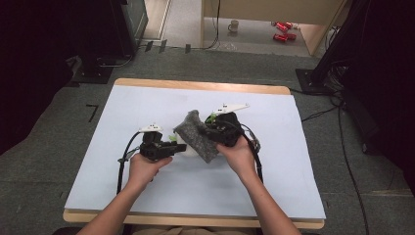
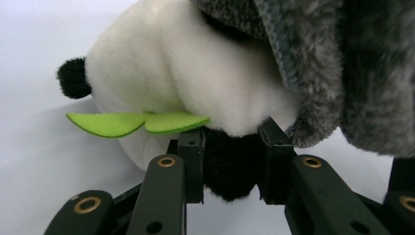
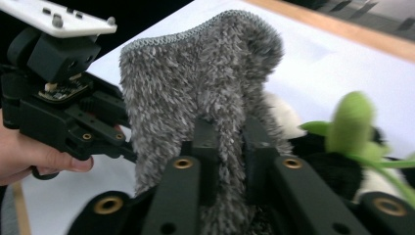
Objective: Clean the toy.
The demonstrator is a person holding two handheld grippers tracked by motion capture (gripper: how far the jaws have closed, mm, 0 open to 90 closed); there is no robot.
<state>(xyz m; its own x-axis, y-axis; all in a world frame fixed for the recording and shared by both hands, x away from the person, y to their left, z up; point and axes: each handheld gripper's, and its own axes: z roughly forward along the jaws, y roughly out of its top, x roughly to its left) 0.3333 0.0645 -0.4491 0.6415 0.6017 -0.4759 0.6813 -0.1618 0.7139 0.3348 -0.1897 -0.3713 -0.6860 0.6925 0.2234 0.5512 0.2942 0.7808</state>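
Centrally on the table [image 1: 122,112]: plush panda [image 2: 195,73], black limb clamped by left gripper [image 2: 234,164] as anchor; grey fuzzy cloth [image 3: 205,93] pinched in right gripper [image 3: 230,147], apparently for wrapping.

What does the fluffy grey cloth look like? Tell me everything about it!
The grey fuzzy cloth looks like soft, shaggy fleece with a neat stitched edge along its top. It stands up in a floppy fold over the white table cover, draped partly over a panda plush toy. The right gripper pinches its lower part between two black jaws. The left gripper grips the toy's black part beside it.
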